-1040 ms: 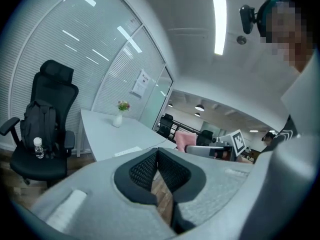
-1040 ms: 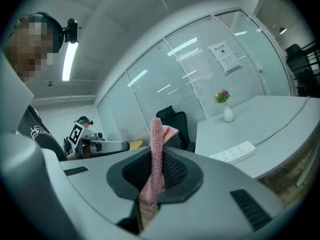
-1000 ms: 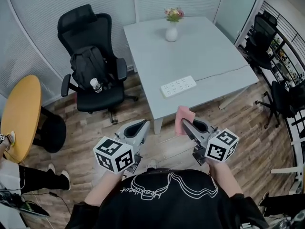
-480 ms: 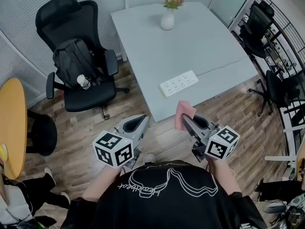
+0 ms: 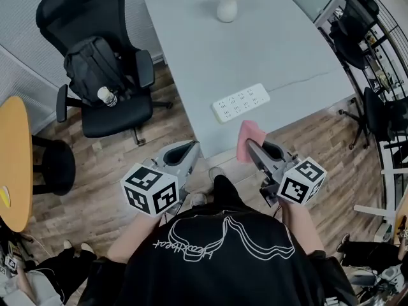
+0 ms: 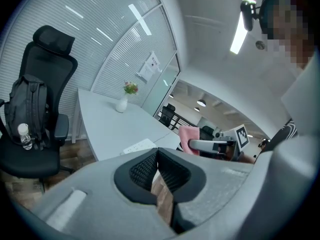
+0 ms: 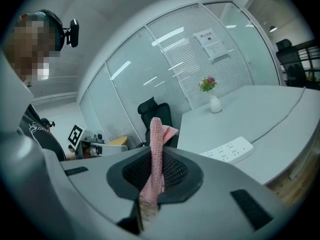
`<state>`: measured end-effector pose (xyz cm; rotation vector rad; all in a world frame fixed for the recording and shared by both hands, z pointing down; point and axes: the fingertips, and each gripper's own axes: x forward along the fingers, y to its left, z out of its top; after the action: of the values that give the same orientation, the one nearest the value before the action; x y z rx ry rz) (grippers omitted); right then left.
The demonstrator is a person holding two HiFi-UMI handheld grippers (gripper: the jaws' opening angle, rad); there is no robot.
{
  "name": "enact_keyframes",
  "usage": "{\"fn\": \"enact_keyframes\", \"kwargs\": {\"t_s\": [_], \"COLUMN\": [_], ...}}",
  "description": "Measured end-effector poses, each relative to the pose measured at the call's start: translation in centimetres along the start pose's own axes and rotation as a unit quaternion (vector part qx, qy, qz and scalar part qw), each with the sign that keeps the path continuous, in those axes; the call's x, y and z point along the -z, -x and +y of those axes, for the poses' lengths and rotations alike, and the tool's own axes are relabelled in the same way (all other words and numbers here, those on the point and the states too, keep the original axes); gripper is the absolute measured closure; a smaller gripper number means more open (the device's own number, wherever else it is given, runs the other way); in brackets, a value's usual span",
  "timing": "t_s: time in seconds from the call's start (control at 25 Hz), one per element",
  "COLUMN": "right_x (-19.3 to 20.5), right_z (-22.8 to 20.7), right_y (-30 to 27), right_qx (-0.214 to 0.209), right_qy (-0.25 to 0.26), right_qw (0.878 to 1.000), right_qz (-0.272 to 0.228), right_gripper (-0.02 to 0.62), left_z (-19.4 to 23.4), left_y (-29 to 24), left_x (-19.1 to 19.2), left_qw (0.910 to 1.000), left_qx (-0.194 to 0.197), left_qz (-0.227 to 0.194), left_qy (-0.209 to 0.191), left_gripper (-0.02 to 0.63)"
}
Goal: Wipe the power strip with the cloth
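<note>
The right gripper (image 5: 250, 148) is pinching the pink cloth (image 5: 246, 134) upright, short of the white power strip (image 5: 241, 102), which is lying near the grey table's (image 5: 280, 50) front edge. The left gripper (image 5: 185, 153) is hanging empty, jaws together. All the wiping is waiting to be done.

Bright, even overhead light; ceiling strip lamp (image 6: 240, 33) glared in the left gripper view. Shadows soft. Heavy fisheye bending, dark vignetted corners, nearest foreground blurred.

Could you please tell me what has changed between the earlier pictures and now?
The person has stepped toward the table, bringing the right gripper and its cloth closer to the power strip. Nothing was grasped or released: the right gripper stays shut on the cloth, the left gripper shut and empty.
</note>
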<state>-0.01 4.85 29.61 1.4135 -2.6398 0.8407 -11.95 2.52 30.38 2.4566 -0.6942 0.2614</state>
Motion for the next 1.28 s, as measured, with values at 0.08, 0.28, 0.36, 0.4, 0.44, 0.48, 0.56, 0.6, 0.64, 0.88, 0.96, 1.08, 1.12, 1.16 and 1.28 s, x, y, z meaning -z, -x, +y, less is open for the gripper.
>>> {"fn": "enact_keyframes", "kwargs": {"t_s": [0.08, 0.28, 0.36, 0.4, 0.44, 0.48, 0.56, 0.6, 0.64, 0.88, 0.96, 1.08, 1.12, 1.16, 1.28], "right_x": [-0.7, -2.2, -2.2, -2.3, -2.4, -2.6, -3.0, -3.2, -3.3, -2.6, -2.2, -1.2, -0.8, -0.4, 0.4], "right_z": [-1.3, -4.6, -6.0, -6.7, -7.6, -8.5, -10.3, -11.2, -12.0, -14.0, -14.4, -14.4, -14.3, -14.2, -13.6], "right_y": [-0.6, -3.0, -3.7, -3.9, -4.1, -4.4, -5.2, -5.5, -5.8, -7.5, -8.2, -9.5, -10.0, -10.4, -11.9], "right_qx": [-0.011, -0.045, -0.064, -0.073, -0.080, -0.085, -0.091, -0.092, -0.091, -0.119, -0.126, -0.147, -0.152, -0.155, -0.161], "right_qy": [0.000, 0.003, 0.003, 0.004, 0.004, 0.003, 0.008, 0.018, 0.030, 0.083, 0.098, 0.085, 0.080, 0.078, 0.082], "right_qw": [1.000, 0.998, 0.997, 0.996, 0.995, 0.995, 0.993, 0.993, 0.992, 0.982, 0.979, 0.975, 0.974, 0.973, 0.970], "right_qz": [0.003, 0.031, 0.046, 0.051, 0.055, 0.059, 0.070, 0.077, 0.084, 0.121, 0.129, 0.140, 0.146, 0.152, 0.164], "right_gripper": [0.557, 0.557, 0.557, 0.557, 0.557, 0.557, 0.557, 0.557, 0.557, 0.557, 0.557, 0.557, 0.557, 0.557, 0.557], "left_z": [0.4, 2.5, 2.9, 3.0, 3.2, 3.4, 3.8, 3.9, 4.0, 4.5, 5.0, 6.4, 6.9, 7.3, 8.5], "left_y": [-1.2, -4.4, -5.8, -6.6, -7.4, -8.2, -9.6, -10.3, -10.9, -12.3, -12.7, -13.2, -13.1, -13.0, -12.6], "left_x": [-0.5, -1.5, -1.8, -2.0, -2.2, -2.4, -2.9, -3.1, -3.3, -3.1, -2.7, -2.0, -2.0, -2.0, -2.0], "left_qw": [0.9999, 0.9988, 0.9978, 0.9972, 0.9966, 0.9959, 0.9946, 0.9940, 0.9933, 0.9874, 0.9858, 0.9834, 0.9829, 0.9825, 0.9817], "left_qx": [-0.011, -0.048, -0.064, -0.071, -0.078, -0.085, -0.098, -0.104, -0.110, -0.152, -0.161, -0.174, -0.177, -0.179, -0.182], "left_qz": [-0.001, 0.002, 0.003, 0.003, 0.002, 0.000, -0.002, -0.003, -0.004, -0.015, -0.015, -0.015, -0.017, -0.019, -0.019], "left_qy": [0.000, 0.015, 0.019, 0.023, 0.026, 0.029, 0.034, 0.035, 0.035, 0.042, 0.044, 0.047, 0.048, 0.050, 0.052], "left_gripper": [0.594, 0.594, 0.594, 0.594, 0.594, 0.594, 0.594, 0.594, 0.594, 0.594, 0.594, 0.593, 0.594, 0.594, 0.594]}}
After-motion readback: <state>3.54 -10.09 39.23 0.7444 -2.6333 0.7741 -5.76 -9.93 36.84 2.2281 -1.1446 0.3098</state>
